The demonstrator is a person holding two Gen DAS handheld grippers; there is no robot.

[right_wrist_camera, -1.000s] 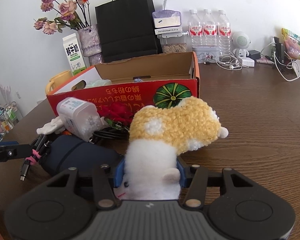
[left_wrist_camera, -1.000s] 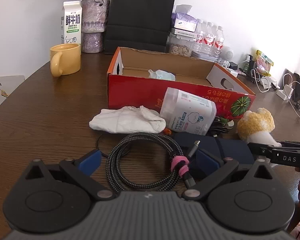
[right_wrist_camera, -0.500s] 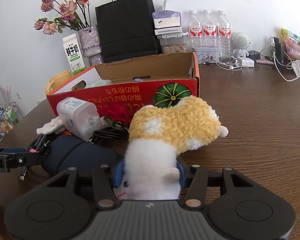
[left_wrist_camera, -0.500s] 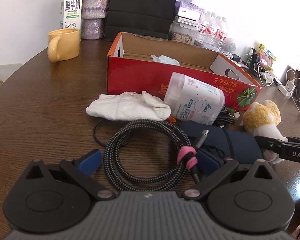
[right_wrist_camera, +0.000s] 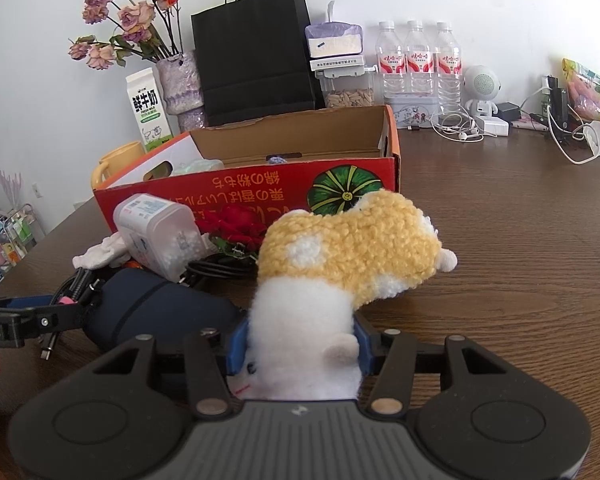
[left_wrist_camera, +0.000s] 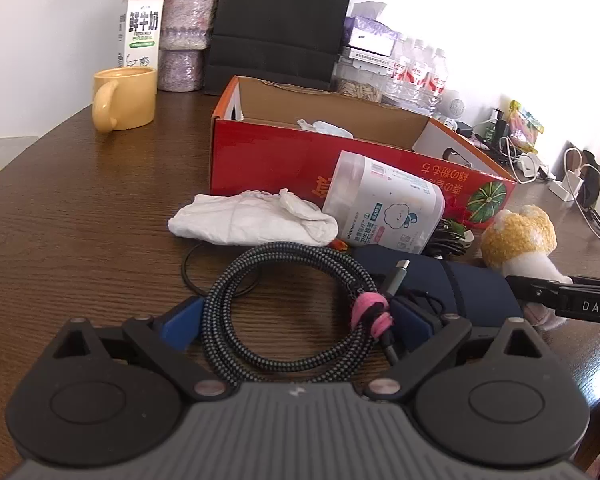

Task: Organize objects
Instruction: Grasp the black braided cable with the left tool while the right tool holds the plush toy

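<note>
Your right tool is about half open and clamped on the white lower half of the plush; both blue pads press into its sides. Your left tool stands wide open around the near part of the coiled cable, one blue pad on either side of the coil; whether the pads touch it is not clear.

The red box is the landmark: open-topped, brown inside, a green pumpkin printed on its front, with some pale crumpled stuff lying in it. The plush sits on the tabletop just in front of the box's pumpkin corner, its yellow woolly top tilted over to the right. A dark blue pouch lies in front of the box, beside the plush. The white tub lies on its side against the box front. A white cloth lies crumpled before the box's left end. The cable, braided black and grey and tied with a pink strap, lies nearer you than the cloth, its plug resting on the pouch.
</note>
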